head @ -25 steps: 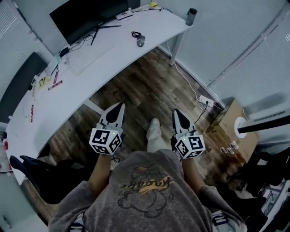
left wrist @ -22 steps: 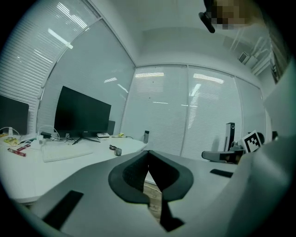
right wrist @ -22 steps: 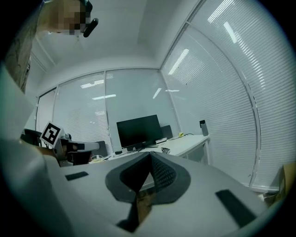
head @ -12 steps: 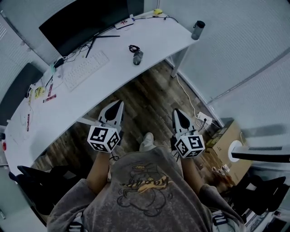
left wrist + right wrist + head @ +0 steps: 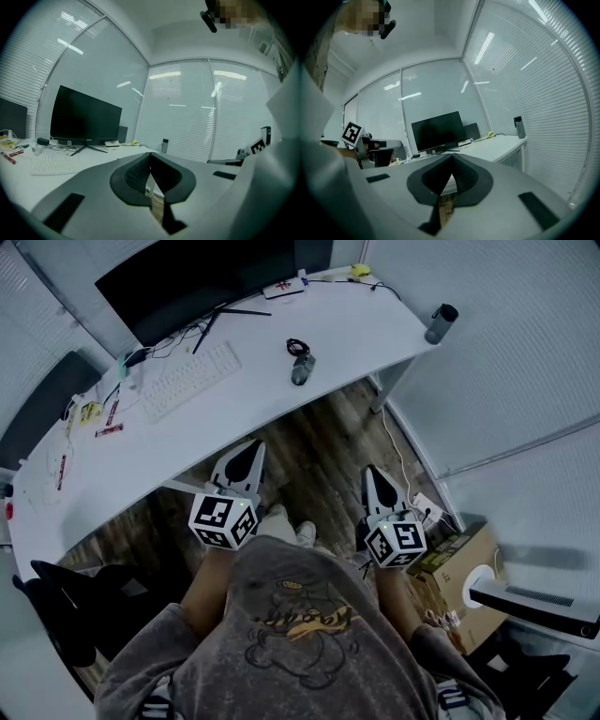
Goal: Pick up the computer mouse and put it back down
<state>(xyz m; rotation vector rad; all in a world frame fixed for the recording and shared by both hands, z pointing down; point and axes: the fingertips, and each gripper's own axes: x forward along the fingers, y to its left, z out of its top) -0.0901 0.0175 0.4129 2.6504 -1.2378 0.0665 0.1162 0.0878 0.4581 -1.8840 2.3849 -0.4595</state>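
Task stage: 0 of the 2 steps are done, as I judge it. The pick-up is not yet begun, and the put-down can only come after it.
Computer mouse: the computer mouse (image 5: 300,374) lies on the white desk (image 5: 141,451), near the front edge. It sits just below a small coil of cable (image 5: 297,347) and to the right of the keyboard (image 5: 192,379). Nothing touches it.
Left jaws: my left gripper (image 5: 253,448) has its jaws pressed together, tips meeting, with nothing between them. In the head view its tips show just before the desk's front edge, over the wooden floor (image 5: 319,442).
Right jaws: my right gripper (image 5: 373,472) is likewise closed and empty, and its own view shows the 2 tips meeting. It hangs over the floor, well apart from the mouse.
Gap to the mouse: both grippers are short of it. The mouse lies ahead, between the lines they point along and somewhat nearer the left one.
Left to do: reach over the desk, open 1 pair of jaws, close them on the mouse, lift it, then set it back on the desk and let go.
Not involved: the monitor (image 5: 206,273) and the bottle (image 5: 439,322) at the desk's right end stand clear of the mouse.
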